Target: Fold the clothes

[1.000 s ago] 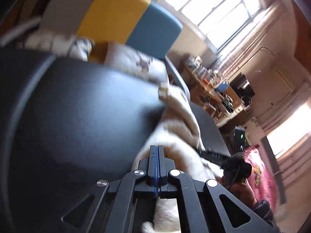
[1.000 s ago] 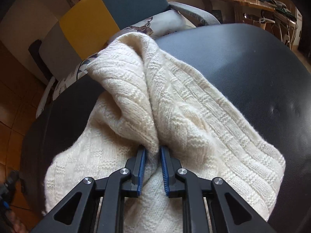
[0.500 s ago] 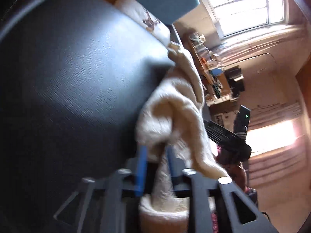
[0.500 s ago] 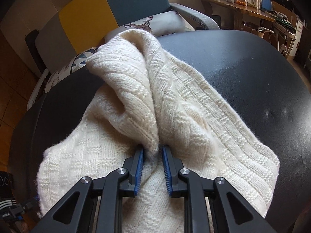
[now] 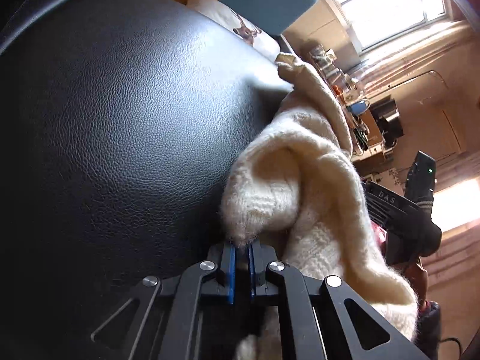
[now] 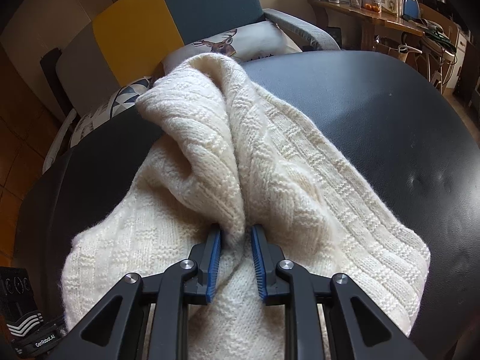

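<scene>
- The left wrist view looks along its own black two-finger gripper [image 5: 241, 247], tilted down and close over the black leather-textured surface [image 5: 120, 135], facing a bright window [image 5: 387, 3].
- The right wrist view looks steeply down, very near the cream knitted sweater [image 6: 270, 156].
- Both views share the sweater [image 5: 300, 186], the surface [image 6: 375, 105] and the yellow-and-teal chair back [image 6: 168, 15].
</scene>
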Demonstrator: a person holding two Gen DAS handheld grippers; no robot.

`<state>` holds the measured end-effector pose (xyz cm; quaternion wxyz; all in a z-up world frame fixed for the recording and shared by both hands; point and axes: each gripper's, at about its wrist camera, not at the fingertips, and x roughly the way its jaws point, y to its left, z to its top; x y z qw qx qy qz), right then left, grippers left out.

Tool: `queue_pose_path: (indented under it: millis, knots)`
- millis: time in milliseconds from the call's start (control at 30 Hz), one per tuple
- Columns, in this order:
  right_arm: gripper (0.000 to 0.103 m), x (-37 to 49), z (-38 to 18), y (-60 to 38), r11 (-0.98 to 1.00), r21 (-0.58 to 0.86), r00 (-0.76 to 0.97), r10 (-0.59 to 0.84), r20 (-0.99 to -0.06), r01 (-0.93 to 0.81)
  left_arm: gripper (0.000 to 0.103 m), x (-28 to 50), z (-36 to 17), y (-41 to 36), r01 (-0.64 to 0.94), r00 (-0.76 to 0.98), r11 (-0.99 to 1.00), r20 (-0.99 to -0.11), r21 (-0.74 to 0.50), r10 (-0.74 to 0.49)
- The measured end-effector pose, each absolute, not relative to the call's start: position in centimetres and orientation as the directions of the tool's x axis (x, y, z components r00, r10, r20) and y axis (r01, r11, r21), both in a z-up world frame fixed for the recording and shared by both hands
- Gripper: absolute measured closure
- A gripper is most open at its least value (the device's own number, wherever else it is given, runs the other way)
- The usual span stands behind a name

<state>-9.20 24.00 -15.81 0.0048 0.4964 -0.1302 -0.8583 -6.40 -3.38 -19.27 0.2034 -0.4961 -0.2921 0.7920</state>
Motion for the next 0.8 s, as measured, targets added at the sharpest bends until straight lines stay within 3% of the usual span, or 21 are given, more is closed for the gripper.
queue_pose_path:
  millis: [267,433,533,667,800]
  knots:
    - [0.083,-7.6,-13.1,21.8,-0.963,0.269,-0.551,-0.226,-0.803,0.003,0.098,-6.0,-9.1,-4.7,-0.219,-0.607,-0.797,-0.561,-0.563,0.563]
    - [0.083,-7.4,-16.2,17.8,-0.990,0.102,-0.446,-0.137,-0.885,0.102,0.098,-5.0,-4.5,-4.8,-0.306,-0.640,-0.838,-0.554,-0.452,0.533]
    - [0.083,-6.9,-16.9,17.1,-0.992,0.062,-0.459,-0.108,-0.882,0.114,0.098,-4.5,-3.8,-6.3,-0.291,-0.625,-0.823,-0.555,-0.488,0.550]
    - [0.083,-6.8,-16.7,19.4,-0.965,0.261,-0.435,-0.235,-0.869,0.000,0.098,-3.3,-5.3,-8.8,-0.201,-0.634,-0.840,-0.587,-0.504,0.503]
    - [0.083,-4.5,-16.6,22.0,-0.858,0.512,-0.421,-0.449,-0.788,-0.044,0.098,-1.7,-6.2,-10.8,-0.159,-0.646,-0.837,-0.586,-0.524,0.490]
